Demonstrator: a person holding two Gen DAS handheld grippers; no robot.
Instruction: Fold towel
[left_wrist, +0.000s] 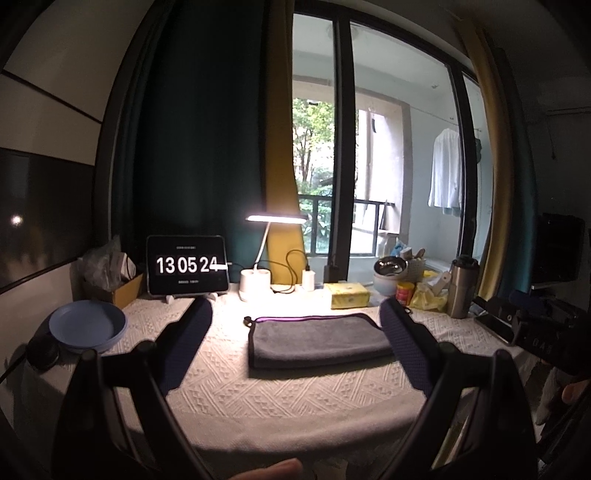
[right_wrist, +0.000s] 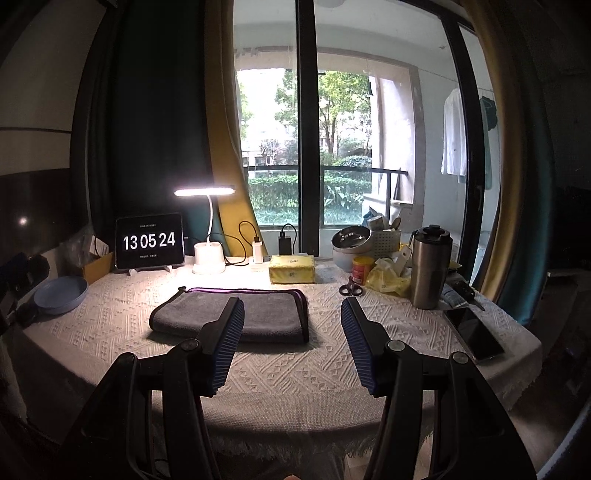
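Note:
A grey towel (left_wrist: 317, 338) with a purple-trimmed edge lies folded flat on the white patterned tablecloth (left_wrist: 295, 391), in front of the lamp. It also shows in the right wrist view (right_wrist: 258, 314). My left gripper (left_wrist: 295, 332) is open and empty, held above the near part of the table with the towel between its fingers in view. My right gripper (right_wrist: 291, 325) is open and empty, near the towel's right end, above the cloth. Neither gripper touches the towel.
A blue plate (left_wrist: 88, 325) sits at the left. A tablet clock (left_wrist: 186, 266), lit desk lamp (left_wrist: 255, 284), yellow tissue pack (right_wrist: 291, 268), bowls, a steel flask (right_wrist: 430, 267), scissors (right_wrist: 351, 288) and a phone (right_wrist: 474, 334) line the back and right.

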